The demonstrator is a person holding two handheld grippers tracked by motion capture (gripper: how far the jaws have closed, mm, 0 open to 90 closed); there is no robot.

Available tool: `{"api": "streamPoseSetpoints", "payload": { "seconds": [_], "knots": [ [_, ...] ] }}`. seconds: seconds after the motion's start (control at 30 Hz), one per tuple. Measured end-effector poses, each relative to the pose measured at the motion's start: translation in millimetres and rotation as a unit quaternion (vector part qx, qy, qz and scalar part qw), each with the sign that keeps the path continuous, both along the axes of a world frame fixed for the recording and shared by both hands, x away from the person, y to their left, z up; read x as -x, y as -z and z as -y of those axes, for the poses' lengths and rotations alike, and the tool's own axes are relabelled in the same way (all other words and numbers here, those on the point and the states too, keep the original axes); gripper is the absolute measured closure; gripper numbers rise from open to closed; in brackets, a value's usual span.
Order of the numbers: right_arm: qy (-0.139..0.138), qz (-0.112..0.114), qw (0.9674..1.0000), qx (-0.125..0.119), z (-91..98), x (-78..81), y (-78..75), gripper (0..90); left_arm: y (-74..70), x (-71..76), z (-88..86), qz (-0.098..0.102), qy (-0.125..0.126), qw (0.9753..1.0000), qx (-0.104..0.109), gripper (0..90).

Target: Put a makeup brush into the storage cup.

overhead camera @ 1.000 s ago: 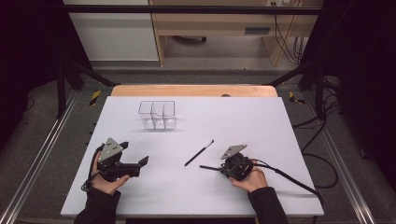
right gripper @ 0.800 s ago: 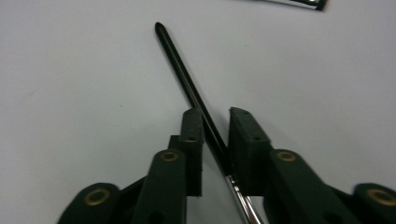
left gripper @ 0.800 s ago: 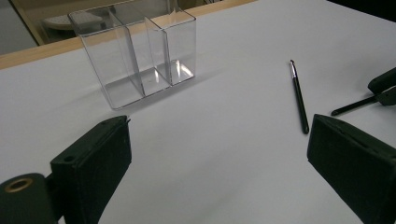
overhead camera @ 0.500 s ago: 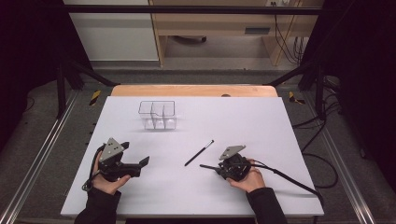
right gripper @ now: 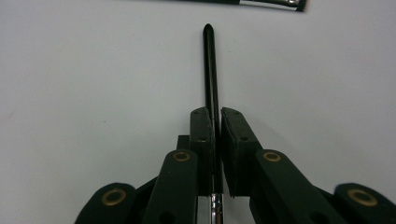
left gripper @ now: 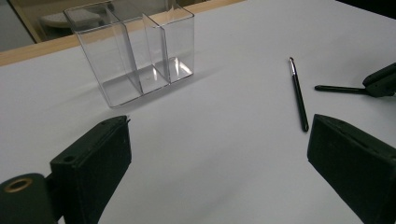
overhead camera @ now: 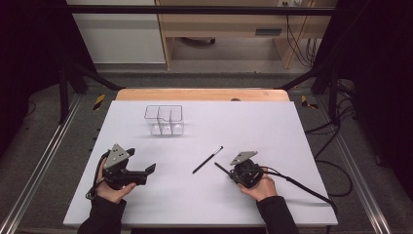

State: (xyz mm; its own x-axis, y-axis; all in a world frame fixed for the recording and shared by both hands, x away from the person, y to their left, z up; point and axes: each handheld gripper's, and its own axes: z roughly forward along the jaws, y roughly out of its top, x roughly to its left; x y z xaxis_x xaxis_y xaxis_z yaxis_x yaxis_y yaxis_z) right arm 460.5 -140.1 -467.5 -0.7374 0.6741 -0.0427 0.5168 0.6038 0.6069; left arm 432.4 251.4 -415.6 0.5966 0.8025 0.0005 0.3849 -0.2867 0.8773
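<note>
A clear plastic organizer (overhead camera: pixel 164 119) (left gripper: pixel 135 51) with three compartments stands empty at the back left of the white table. A thin black brush (overhead camera: pixel 208 159) (left gripper: pixel 299 93) lies loose on the table between the hands. My right gripper (overhead camera: pixel 231 174) (right gripper: pixel 215 114) rests low on the table. Its jaws have just been closing and are shut on a second thin black stick (right gripper: pixel 211 70) (left gripper: pixel 338 88), which points out ahead of them toward the loose brush. My left gripper (overhead camera: pixel 151 169) (left gripper: pixel 219 140) is open wide with nothing between its fingers, facing the organizer and the brush.
The white table top (overhead camera: pixel 292 131) has a wooden edge (overhead camera: pixel 202 94) at the back. The right gripper's cable (overhead camera: pixel 302 187) trails off to the right across the table. Dark frame rails run along both sides.
</note>
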Motion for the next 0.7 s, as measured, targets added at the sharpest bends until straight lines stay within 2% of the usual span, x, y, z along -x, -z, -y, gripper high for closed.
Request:
{"api": "streamPoseSetpoints", "payload": {
  "seconds": [0.1,0.2,0.3,0.43,0.7],
  "knots": [
    [0.001,0.002,1.0000,-0.006,0.2,-0.4,-1.7,75.7,0.1,0.0,0.4,-0.002,0.002,1.0000,-0.001,5.4],
    [0.004,0.006,0.9998,-0.021,2.9,-0.5,-8.1,69.8,0.0,-0.3,0.3,-0.003,0.003,1.0000,-0.002,5.3],
    [0.009,0.007,0.9996,-0.024,6.5,-1.7,-14.7,64.2,-0.6,-0.3,0.4,-0.004,0.005,1.0000,-0.003,5.2],
    [0.012,-0.012,0.9995,-0.025,10.1,-4.5,-21.8,61.8,-1.5,-0.4,0.6,-0.005,0.006,1.0000,-0.004,4.9],
    [0.000,-0.060,0.9980,0.020,4.6,-8.9,-24.2,63.2,-0.4,-1.7,2.4,-0.012,0.012,0.9998,-0.010,4.5]
  ]
}}
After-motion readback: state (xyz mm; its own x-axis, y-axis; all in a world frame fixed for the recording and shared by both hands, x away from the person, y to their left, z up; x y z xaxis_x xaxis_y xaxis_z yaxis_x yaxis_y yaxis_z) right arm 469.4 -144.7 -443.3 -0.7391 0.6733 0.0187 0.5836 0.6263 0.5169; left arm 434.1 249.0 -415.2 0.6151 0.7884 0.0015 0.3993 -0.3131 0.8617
